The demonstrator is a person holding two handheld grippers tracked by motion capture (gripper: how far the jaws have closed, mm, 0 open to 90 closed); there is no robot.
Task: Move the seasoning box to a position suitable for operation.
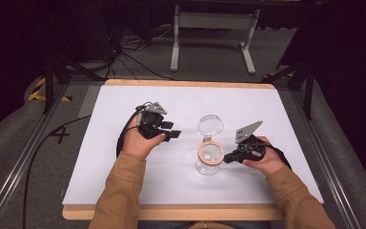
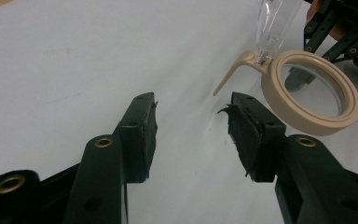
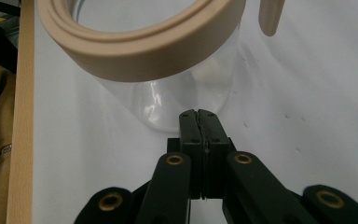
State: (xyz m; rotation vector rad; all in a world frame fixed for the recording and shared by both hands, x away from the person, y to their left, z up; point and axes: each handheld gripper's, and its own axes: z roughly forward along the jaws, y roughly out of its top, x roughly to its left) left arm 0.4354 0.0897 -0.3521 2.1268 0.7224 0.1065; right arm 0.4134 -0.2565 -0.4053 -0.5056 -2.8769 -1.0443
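A clear jar (image 1: 208, 164) with a beige rim (image 1: 211, 146) stands near the middle of the white table. Its clear hinged lid (image 1: 210, 126) is flipped up behind it. Something small and white lies inside the jar (image 3: 168, 102). My right gripper (image 1: 226, 160) is shut with nothing between its jaws; its tips (image 3: 199, 114) are at the jar's wall below the rim (image 3: 135, 51). My left gripper (image 1: 172, 134) is held open to the left of the jar, apart from it. Between its spread jaws (image 2: 193, 130) is bare table, with the rim (image 2: 307, 122) and lid (image 2: 275, 23) beyond.
The white sheet (image 1: 124, 157) covers a wooden tabletop whose edge (image 1: 171, 212) runs along the near side. A white metal stand (image 1: 214, 28) and cables (image 1: 124, 52) are on the floor beyond the table. Tan sleeves (image 1: 119, 191) come in from below.
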